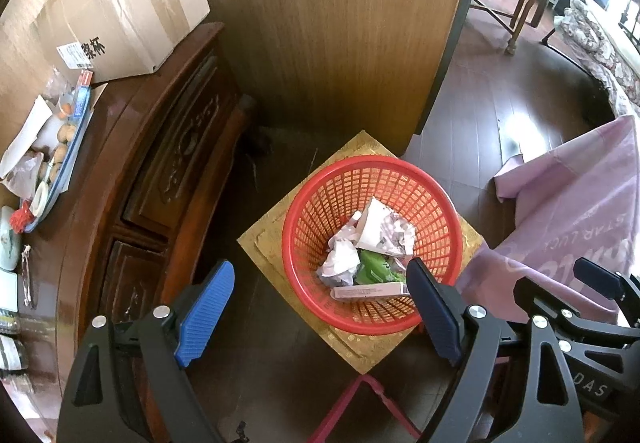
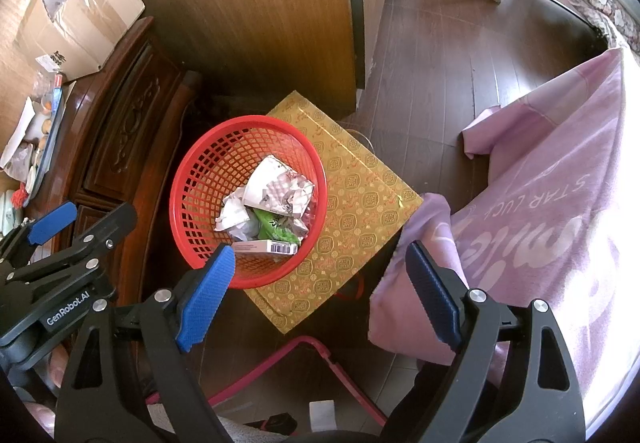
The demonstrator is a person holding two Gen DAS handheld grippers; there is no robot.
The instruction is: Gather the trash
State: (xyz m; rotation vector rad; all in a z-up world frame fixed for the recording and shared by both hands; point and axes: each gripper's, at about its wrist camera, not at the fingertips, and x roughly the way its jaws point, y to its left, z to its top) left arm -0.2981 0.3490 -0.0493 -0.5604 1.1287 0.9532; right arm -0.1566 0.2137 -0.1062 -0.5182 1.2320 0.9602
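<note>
Red mesh basket sitting on gold box, holding crumpled paper, green wrapper. Left gripper & right gripper both hovering wide, empty.

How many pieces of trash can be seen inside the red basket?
4 visible: a crumpled white paper at left, a printed paper cone on top, a green wrapper in the middle, a small flat box nearest. More may lie underneath.
</note>
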